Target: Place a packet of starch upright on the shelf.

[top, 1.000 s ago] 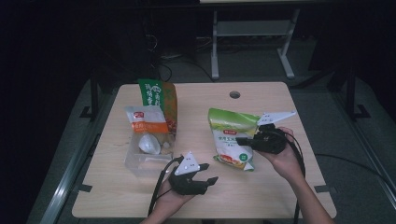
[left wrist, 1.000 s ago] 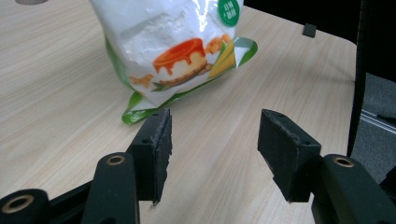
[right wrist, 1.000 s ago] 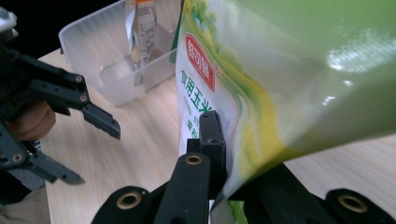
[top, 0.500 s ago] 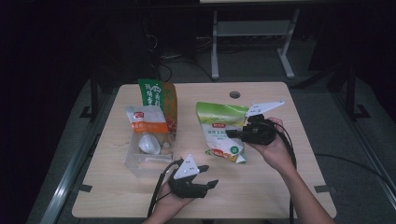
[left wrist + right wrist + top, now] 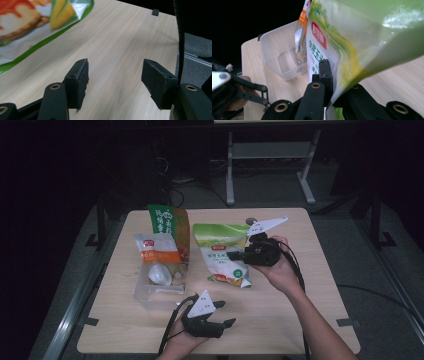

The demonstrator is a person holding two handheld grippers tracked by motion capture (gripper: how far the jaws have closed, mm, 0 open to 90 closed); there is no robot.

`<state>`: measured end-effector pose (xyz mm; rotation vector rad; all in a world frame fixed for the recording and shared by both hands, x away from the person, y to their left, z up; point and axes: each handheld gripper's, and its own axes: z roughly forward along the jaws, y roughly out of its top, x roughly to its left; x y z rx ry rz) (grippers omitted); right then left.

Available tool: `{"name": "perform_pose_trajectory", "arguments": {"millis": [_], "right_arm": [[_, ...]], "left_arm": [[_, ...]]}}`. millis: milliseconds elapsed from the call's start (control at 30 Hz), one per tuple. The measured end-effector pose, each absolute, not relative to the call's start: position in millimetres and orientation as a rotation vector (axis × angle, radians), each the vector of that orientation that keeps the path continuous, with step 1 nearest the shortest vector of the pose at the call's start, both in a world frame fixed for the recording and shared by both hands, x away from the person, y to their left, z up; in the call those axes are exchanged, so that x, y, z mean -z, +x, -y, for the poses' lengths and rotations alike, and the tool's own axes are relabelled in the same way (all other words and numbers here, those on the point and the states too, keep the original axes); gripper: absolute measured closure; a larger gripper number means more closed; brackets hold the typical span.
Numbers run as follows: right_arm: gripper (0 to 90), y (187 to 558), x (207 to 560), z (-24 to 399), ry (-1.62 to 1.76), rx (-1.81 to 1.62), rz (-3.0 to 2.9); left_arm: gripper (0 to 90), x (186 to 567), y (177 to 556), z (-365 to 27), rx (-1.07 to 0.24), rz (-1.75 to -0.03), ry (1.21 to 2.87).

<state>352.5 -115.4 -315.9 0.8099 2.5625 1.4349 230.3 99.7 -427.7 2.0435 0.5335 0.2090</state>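
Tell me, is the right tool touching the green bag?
Touching: the right gripper view shows the right tool clamped shut on the green bag's edge.

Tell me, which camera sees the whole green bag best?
The high view: the green bag shows whole there, pinched by the right gripper. The right gripper view has it close up and cropped; the left gripper view catches just a corner.

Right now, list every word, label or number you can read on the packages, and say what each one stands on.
"食用玉" and what looks like "米": green characters running down the white front of the green and white plastic pouch clamped in the right gripper.
Red logo patch on that pouch: white characters, too blurred to read.
Tall green and brown bag: white characters, too small to read.
Orange and white packet: red label, unreadable.
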Motion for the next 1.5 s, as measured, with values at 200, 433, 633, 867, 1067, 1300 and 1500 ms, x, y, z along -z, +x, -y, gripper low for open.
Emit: {"name": "perform_pose_trajectory", "arguments": {"millis": [200, 433, 633, 867, 1067, 1300, 1500], "right_arm": [[88.9, 354, 311, 105, 0.777, -1.441, -2.577], [89.0, 359, 303, 88, 0.728, -1.463, -2.586], [89.0, 360, 298, 75, 0.687, -1.469, -2.605], [89.0, 360, 292, 63, 0.654, -1.486, -2.615], [89.0, 360, 286, 52, 0.617, -1.497, -2.627], [89.0, 359, 282, 36, 0.576, -1.526, -2.634], [89.1, 359, 281, 19, 0.544, -1.551, -2.641]], "left_arm": [[37.8, 428, 226, -98, -0.202, -0.517, 2.045], [36.8, 430, 222, -94, -0.201, -0.493, 2.057], [35.9, 430, 222, -94, -0.205, -0.492, 2.053], [35.0, 429, 222, -95, -0.209, -0.49, 2.049], [34.3, 429, 221, -94, -0.208, -0.483, 2.052], [33.7, 429, 221, -95, -0.211, -0.488, 2.04], [33.4, 430, 222, -97, -0.215, -0.493, 2.029]]}}
